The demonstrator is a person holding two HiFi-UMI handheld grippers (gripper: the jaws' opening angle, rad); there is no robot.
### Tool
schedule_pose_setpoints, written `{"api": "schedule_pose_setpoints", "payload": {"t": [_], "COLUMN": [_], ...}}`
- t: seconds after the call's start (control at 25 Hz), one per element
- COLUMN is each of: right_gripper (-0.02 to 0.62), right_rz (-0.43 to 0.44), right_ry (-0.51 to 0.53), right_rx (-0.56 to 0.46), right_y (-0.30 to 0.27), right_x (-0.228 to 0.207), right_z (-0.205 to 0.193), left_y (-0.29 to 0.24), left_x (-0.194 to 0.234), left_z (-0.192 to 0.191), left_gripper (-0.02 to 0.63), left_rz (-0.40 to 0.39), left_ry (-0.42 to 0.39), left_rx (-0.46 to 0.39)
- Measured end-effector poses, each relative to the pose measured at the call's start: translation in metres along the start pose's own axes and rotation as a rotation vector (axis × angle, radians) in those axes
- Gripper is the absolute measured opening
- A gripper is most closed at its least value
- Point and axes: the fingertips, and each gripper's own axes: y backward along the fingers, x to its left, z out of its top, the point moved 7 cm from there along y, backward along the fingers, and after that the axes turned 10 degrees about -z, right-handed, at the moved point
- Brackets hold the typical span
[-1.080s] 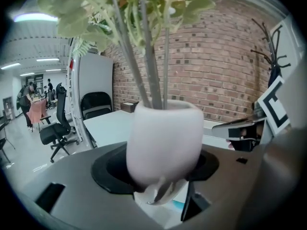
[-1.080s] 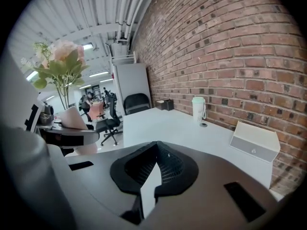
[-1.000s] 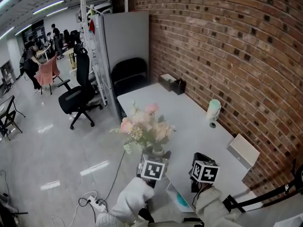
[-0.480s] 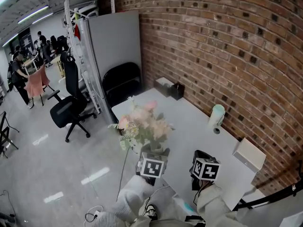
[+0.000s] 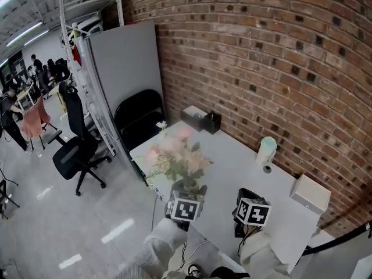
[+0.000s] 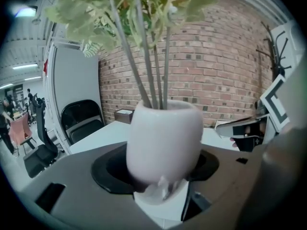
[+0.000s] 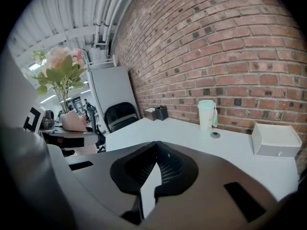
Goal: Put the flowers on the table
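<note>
At the near left edge of a white worktop (image 5: 232, 167) set against a brick wall, the left gripper (image 5: 189, 192) holds a pale vase (image 6: 163, 138) of pink and cream flowers (image 5: 174, 154) upright. Its jaws are clamped round the vase's base, and the vase appears to hang clear of the surface. The right gripper (image 5: 244, 201) hovers just to the right with its jaws drawn together on nothing, as the right gripper view shows.

The carry looks to be in hand and the set-down not yet made. The next move likely calls for taking the vase further over the worktop, lowering it level onto bare surface and only then parting the jaws. The top-heavy stems could tip it if it lands tilted.

A pale cup (image 5: 267, 150) and a white box (image 5: 310, 193) stand along the right side by the wall, and two small boxes (image 5: 200, 120) sit at the far end. No brand or writing can be read; the gripper cubes carry only black-and-white square markers.
</note>
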Motion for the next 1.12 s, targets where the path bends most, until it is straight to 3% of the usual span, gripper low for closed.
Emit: {"api": "schedule_pose_setpoints", "payload": {"t": [0.4,1.12], "right_gripper": [0.023,0.023], "right_rz": [-0.026,-0.083], "right_ry": [-0.032,-0.110], "right_rx": [0.044,0.072], "right_y": [-0.035,-0.094], "right_x": [-0.023,-0.081], "right_z": [0.000,0.032], "left_y": [-0.050,-0.150], "left_x": [-0.005,-0.017], "left_z": [-0.002,0.041], "left_gripper": [0.291,0.291], "left_rz": [-0.052,-0.170], "left_ry": [0.023,-0.017], "left_rx": [0.011,0.034]}}
